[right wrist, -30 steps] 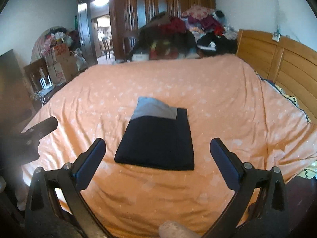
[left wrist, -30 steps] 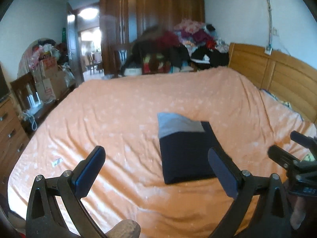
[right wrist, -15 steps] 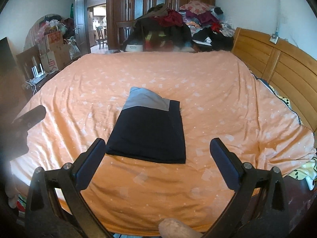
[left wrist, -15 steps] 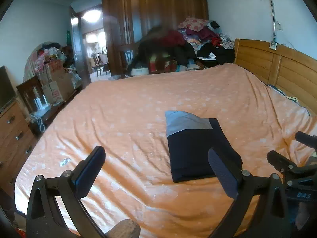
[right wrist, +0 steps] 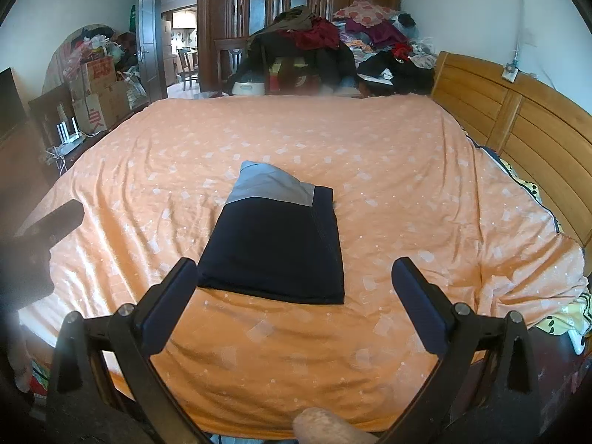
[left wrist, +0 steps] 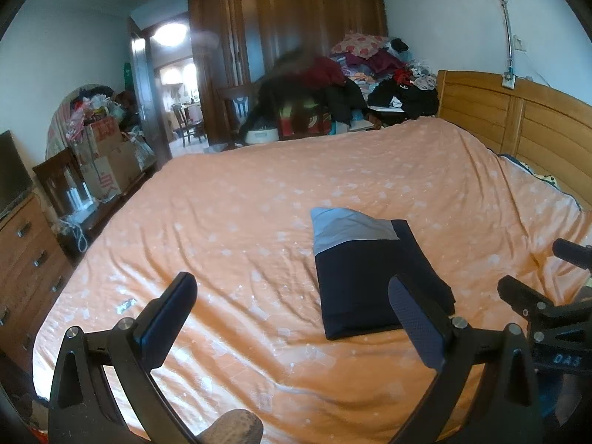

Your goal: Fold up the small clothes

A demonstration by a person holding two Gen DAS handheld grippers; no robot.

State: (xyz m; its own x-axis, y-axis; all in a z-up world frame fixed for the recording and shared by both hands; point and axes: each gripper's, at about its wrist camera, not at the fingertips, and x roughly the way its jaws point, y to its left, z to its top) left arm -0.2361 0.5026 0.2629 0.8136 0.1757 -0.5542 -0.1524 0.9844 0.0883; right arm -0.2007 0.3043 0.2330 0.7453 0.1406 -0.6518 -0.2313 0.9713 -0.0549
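Jaws of the left gripper are standing wide apart and empty above the orange bedspread, with the folded dark garment lying ahead and toward their right side. The right gripper is hovering with its jaws likewise spread and empty, the garment lying flat just beyond and between them.

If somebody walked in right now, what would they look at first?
Probably the neatly folded dark navy garment with a grey band, lying alone in the middle of the big orange patterned bedspread. Next, the messy heap of colourful clothes piled beyond the bed's far edge, in front of the dark wooden wardrobe. Both claws, left claw and right claw, are wide open near the bed's near edge, touching nothing.
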